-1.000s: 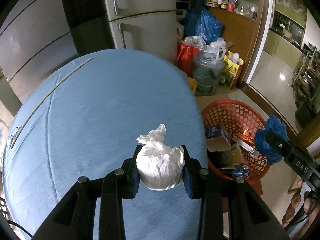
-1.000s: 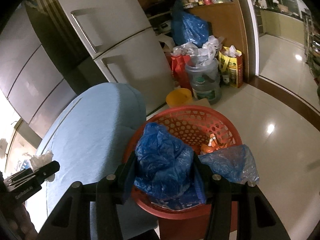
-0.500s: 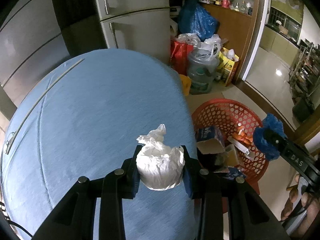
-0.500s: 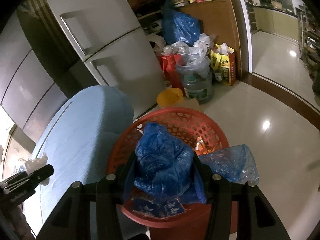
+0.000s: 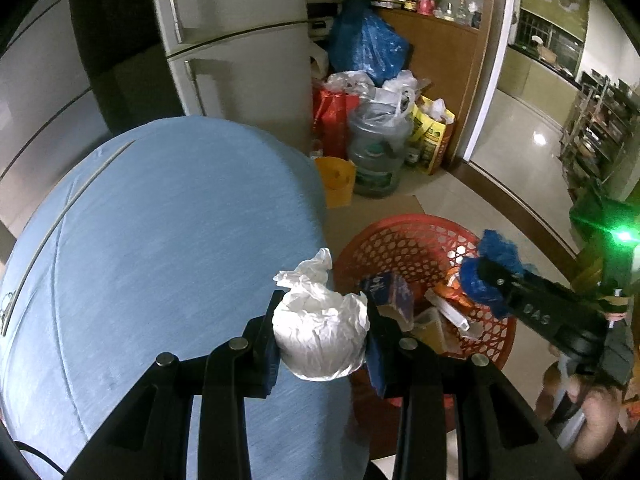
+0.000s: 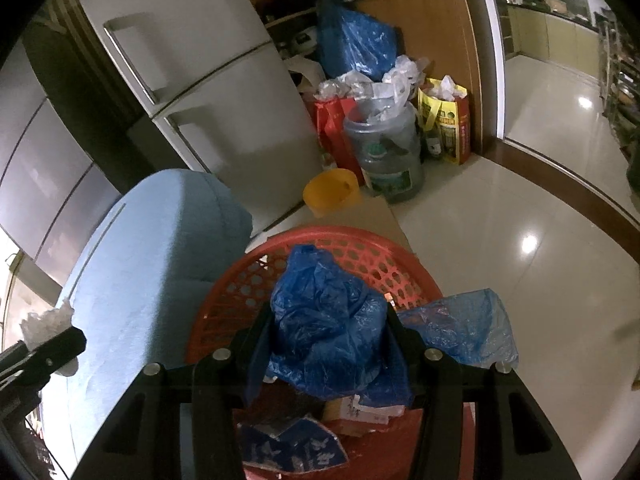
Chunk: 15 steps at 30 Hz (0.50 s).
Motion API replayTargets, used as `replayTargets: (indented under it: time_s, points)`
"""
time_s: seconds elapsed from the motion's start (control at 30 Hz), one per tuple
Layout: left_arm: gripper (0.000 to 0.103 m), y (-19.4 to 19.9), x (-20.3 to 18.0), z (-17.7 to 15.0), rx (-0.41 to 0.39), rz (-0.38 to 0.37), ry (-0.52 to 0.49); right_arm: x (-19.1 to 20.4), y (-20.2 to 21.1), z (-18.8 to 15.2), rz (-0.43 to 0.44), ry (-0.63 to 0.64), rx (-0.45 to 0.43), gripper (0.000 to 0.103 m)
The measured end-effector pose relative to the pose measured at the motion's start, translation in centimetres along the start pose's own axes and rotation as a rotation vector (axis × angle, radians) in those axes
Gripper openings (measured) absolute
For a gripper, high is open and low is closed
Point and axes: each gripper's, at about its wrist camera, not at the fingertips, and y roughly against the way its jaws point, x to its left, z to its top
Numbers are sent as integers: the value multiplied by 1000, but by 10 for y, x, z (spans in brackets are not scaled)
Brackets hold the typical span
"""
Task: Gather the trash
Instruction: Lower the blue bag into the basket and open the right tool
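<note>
1. Two grippers each carry a piece of trash, one over a blue table (image 5: 160, 240) and one over a red basket (image 5: 404, 240).
2. At the far left of the left wrist view, the table fills the 9 o'clock side, with a thin pale strip (image 5: 60, 220) lying along its edge.
3. At 6 o'clock the left gripper (image 5: 320, 340) has its fingers clamped on a white wad (image 5: 320, 336), a crumpled tail sticking up at 12 o'clock; the wad hangs above the table's right edge.
4. Just right of it, at 3 o'clock, the basket sits on the floor holding a blue carton (image 5: 386, 292) and other scraps.
5. Farther right, the right gripper (image 5: 486, 276) reaches over the basket rim with a blue bag (image 5: 496, 252) pinched between its fingers.
6. In the right wrist view, the blue bag (image 6: 324, 328) bulges between the clamped fingers at centre, directly above the basket (image 6: 224, 300), and a loose flap trails to 3 o'clock.
7. Behind, at 12 o'clock, a fridge (image 6: 224, 92) stands, and right of it a water jug (image 6: 388, 152) among bags.
</note>
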Motion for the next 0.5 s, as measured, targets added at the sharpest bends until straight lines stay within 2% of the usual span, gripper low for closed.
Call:
replayTargets:
  time_s: [0.5]
  points:
    - [37, -12, -34, 16, 12, -39, -49, -16, -20, 6, 24, -30, 60, 58]
